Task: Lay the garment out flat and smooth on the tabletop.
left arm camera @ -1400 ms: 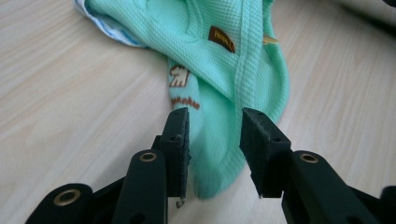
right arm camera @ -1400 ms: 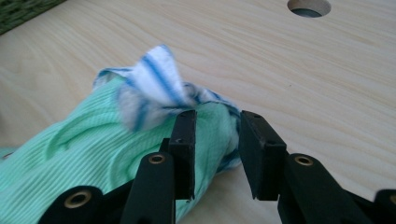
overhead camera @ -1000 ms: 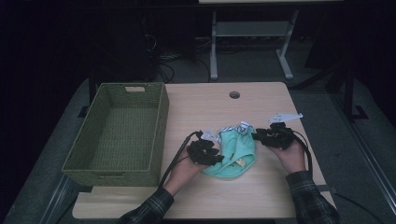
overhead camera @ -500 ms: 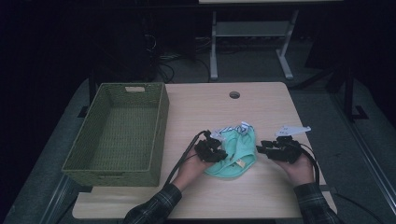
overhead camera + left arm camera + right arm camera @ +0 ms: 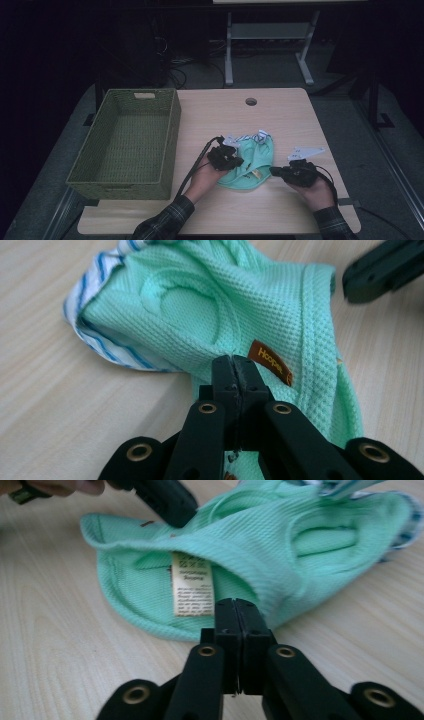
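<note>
A wooden table point(image 5: 280, 200) carried a green wicker basket point(image 5: 127, 145) at its left. The mint garment point(image 5: 250, 162) lay mid-table. The left gripper point(image 5: 234, 362) and right gripper point(image 5: 235, 605) had just closed, jaws meeting at the cloth's edges.

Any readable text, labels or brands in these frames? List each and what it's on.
"Hoopet": orange brand tag sewn on the mint garment, left gripper view; the last letters are soft.
Care label inside the garment's hem, right gripper view: several printed lines, too blurred to read.
Grey plate on the right gripper, high view: no legible marks.
Nothing else carries text.
</note>
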